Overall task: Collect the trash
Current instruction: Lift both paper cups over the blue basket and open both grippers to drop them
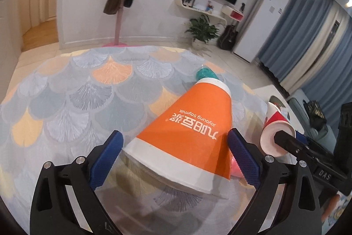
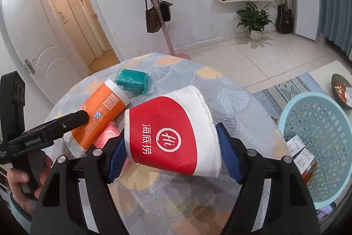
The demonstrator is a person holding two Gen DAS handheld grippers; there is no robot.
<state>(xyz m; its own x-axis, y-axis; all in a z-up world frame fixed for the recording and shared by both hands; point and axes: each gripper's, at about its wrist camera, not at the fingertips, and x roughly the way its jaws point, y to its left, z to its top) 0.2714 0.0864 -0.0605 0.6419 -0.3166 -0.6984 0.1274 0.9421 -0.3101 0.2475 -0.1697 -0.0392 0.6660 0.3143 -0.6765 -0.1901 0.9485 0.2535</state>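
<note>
Over the desk [image 2: 231, 89] with its fan-patterned cloth, the right tool [image 2: 173, 158] is clamped on a red cup [image 2: 171, 133] held on its side, both blue pads pressing its walls. Beside it the left tool [image 1: 173, 158] straddles an orange cup [image 1: 189, 127], also tipped over; the right pad touches it, but a gap shows at the left pad, so I cannot tell whether it grips. Only the right view shows the blue basket [image 2: 319, 147] off the desk's right edge, paper scraps inside, and the hand [image 2: 19, 182] on the left tool's handle. A teal packet [image 2: 133, 80] lies toward the far edge, mostly hidden behind the orange cup in the left view. Something pink [image 2: 107, 133] under that cup is hard to make out
</note>
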